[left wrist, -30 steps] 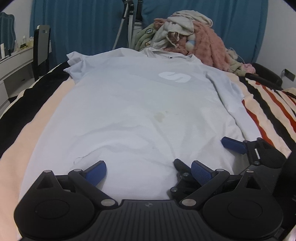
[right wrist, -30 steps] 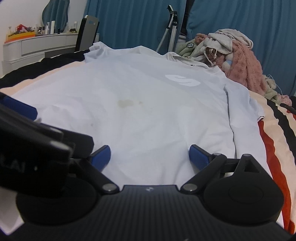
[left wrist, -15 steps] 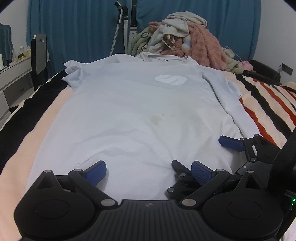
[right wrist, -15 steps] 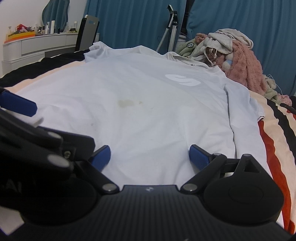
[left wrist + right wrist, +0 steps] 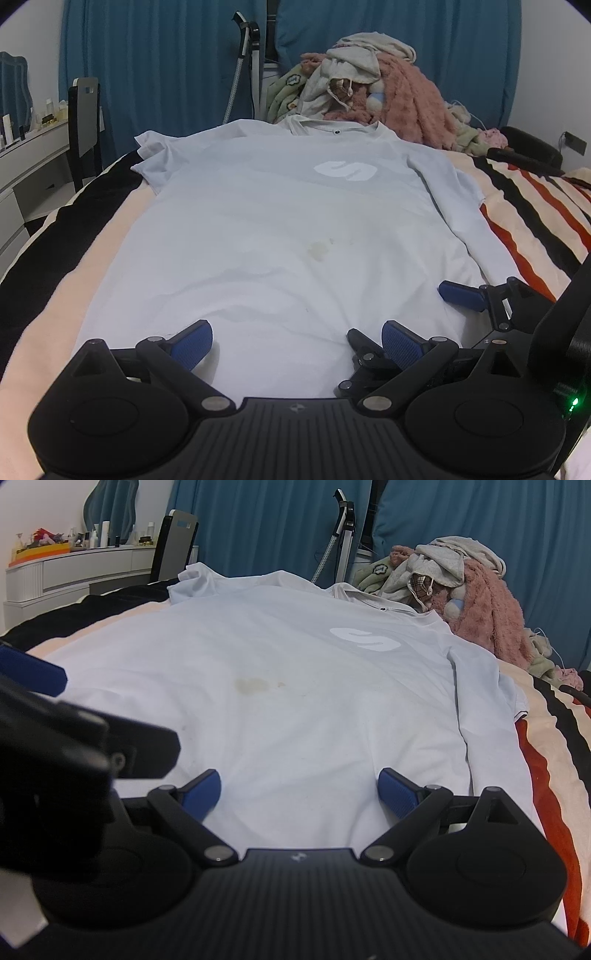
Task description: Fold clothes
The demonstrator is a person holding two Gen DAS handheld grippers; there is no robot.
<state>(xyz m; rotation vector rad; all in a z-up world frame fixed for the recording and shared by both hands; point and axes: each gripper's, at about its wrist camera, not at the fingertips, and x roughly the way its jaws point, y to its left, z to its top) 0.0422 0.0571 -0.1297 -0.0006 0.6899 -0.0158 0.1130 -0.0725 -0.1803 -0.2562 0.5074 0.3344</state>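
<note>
Ahead of both my claws runs the bed, covered by a striped blanket (image 5: 532, 206) in cream, black and red. Behind it hang blue curtains (image 5: 155, 66) across the far wall.

On the blanket lies the task's thing, a pale T-shirt (image 5: 280, 229), spread flat and face up, with its hem nearest my claws and its collar at the far end. It fills the space straight ahead of both claws. One short sleeve reaches far left, the other lies along the right side beside the red stripes.

Past the collar, far ahead and a bit right of the left claw, sits a heap of clothes (image 5: 369, 85), a fuzzy pink piece under a grey one. Far left of the claws stand a white dresser (image 5: 74, 568) with bottles and a dark chair (image 5: 86, 122) beside it. A garment steamer pole (image 5: 247, 59) stands ahead between the curtains.

My left claw (image 5: 295, 341) stands wide, blue pads well apart, low over the hem and holding nothing. My right claw (image 5: 299, 790) is also wide and empty over the hem; from the left view it shows just to the right.

On the shirt's chest, far ahead, is a white logo (image 5: 345, 170). Nearer, midway up the shirt, is a small yellowish stain (image 5: 319, 249).
</note>
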